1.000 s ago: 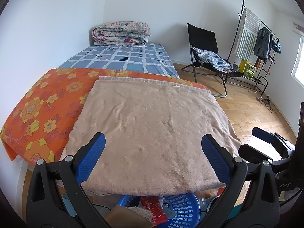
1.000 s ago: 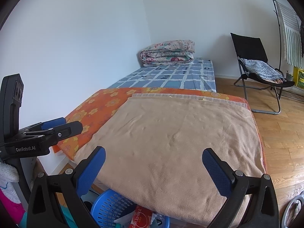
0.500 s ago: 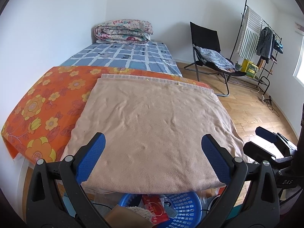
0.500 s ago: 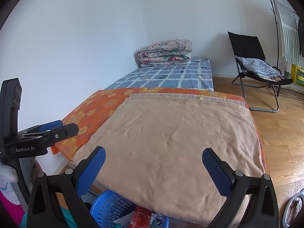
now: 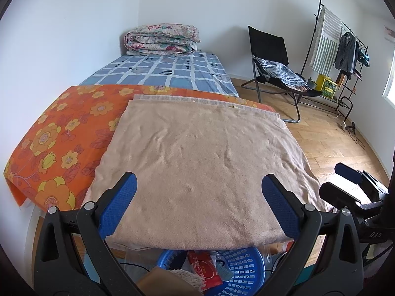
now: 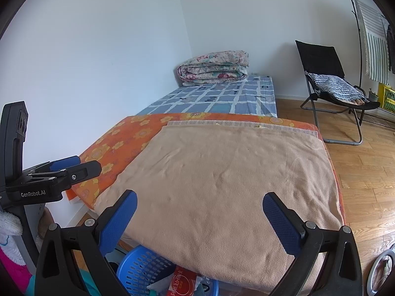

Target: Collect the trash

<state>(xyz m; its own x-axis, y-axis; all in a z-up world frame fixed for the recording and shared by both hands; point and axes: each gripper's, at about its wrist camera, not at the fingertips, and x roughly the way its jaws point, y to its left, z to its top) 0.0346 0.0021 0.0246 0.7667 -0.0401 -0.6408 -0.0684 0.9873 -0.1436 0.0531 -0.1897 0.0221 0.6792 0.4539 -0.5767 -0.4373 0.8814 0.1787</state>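
A blue plastic basket [image 5: 243, 268] sits on the floor under the near edge of the tan blanket [image 5: 200, 172]; it holds a red wrapper [image 5: 203, 270] and other scraps. It also shows in the right wrist view [image 6: 138, 271] with the red wrapper [image 6: 181, 282]. My left gripper [image 5: 198, 208] is open and empty above the basket, over the blanket's edge. My right gripper [image 6: 200, 222] is open and empty beside it, seen at the right of the left view [image 5: 350, 185]. The left gripper shows at the left of the right view [image 6: 66, 166].
The bed carries an orange flowered sheet [image 5: 56, 138], a blue checked sheet [image 5: 167, 70] and a folded quilt [image 5: 161, 39]. A black folding chair [image 5: 274, 56] and a clothes rack [image 5: 345, 46] stand on the wooden floor [image 5: 325, 143] at the right.
Both grippers have drifted slightly, so the bed and the room sit a little lower and nearer in view. Both stay open and empty.
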